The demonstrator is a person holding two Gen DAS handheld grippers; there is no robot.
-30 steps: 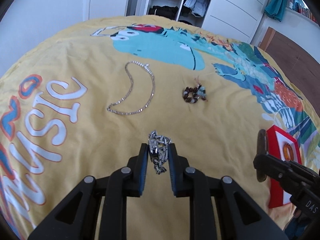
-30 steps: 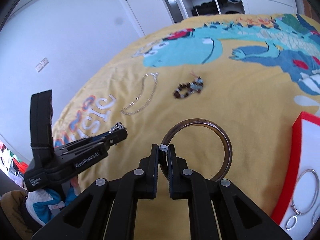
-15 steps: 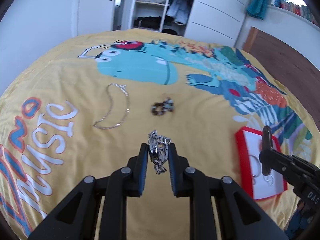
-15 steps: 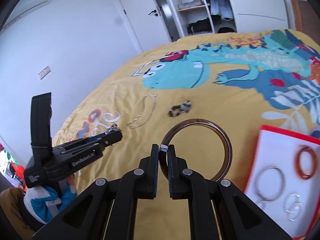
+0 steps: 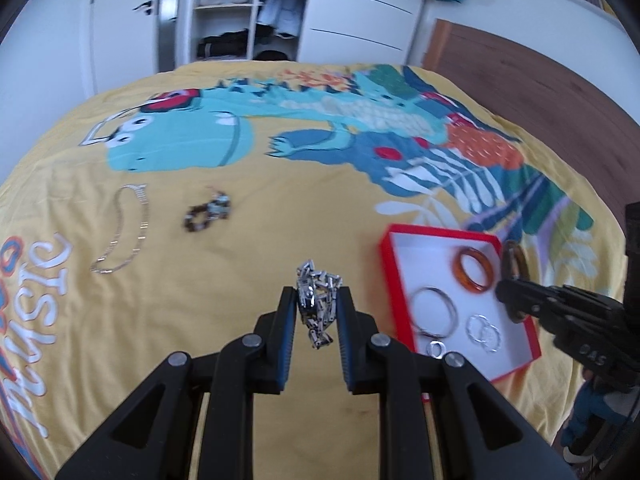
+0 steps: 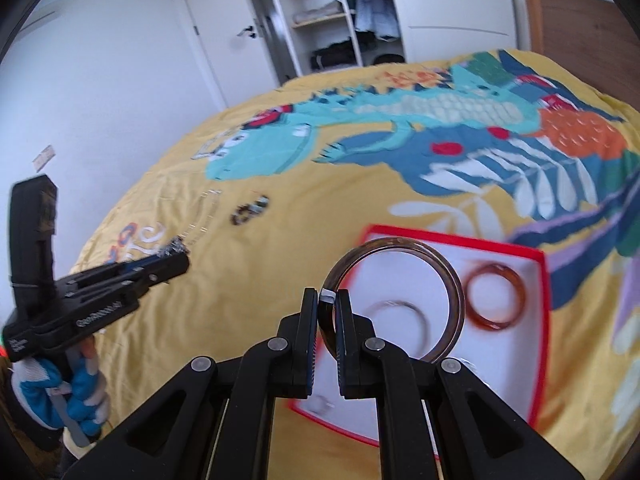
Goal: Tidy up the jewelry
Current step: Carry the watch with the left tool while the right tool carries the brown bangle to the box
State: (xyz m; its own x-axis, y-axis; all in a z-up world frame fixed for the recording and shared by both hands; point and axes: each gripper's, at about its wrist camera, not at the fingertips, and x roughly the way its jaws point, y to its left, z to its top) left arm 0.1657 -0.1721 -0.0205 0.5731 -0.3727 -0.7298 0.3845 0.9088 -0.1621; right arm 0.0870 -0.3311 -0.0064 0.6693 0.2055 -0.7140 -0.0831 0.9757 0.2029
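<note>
- The left hand-held gripper (image 5: 317, 307) is raised above the bedspread (image 5: 224, 280), its fingers level and pointing forward. It is clamped on a bunched silver link chain (image 5: 318, 306) that sticks up past the fingertips and hangs below them. In the right wrist view this gripper (image 6: 176, 258) comes in from the left, held by a hand in a blue and white glove (image 6: 74, 394).
- On the yellow bedspread to the far left lies one thin silver necklace (image 5: 122, 230), laid out in a loose curve.
- Near it, to its right, lies one dark beaded bracelet (image 5: 208, 214), heaped in a small clump, apart from the necklace.
- To the right sits one open box (image 5: 390, 276), red outside and white inside, resting flat on the bed.
- In the box I count one orange bangle (image 5: 474, 270) at the far right, one large silver ring-shaped bangle (image 5: 434, 312) near the middle, two small silver hoops (image 5: 484, 330) lying close together, and one smaller silver ring (image 5: 438, 349) at the near edge.
- The right hand-held gripper (image 6: 328, 312) is held over the box, fingers closed on the near rim of one large brown translucent bangle (image 6: 400, 300). The bangle stands tilted forward from the fingertips, above the white interior and clear of the orange bangle beside it.
</note>
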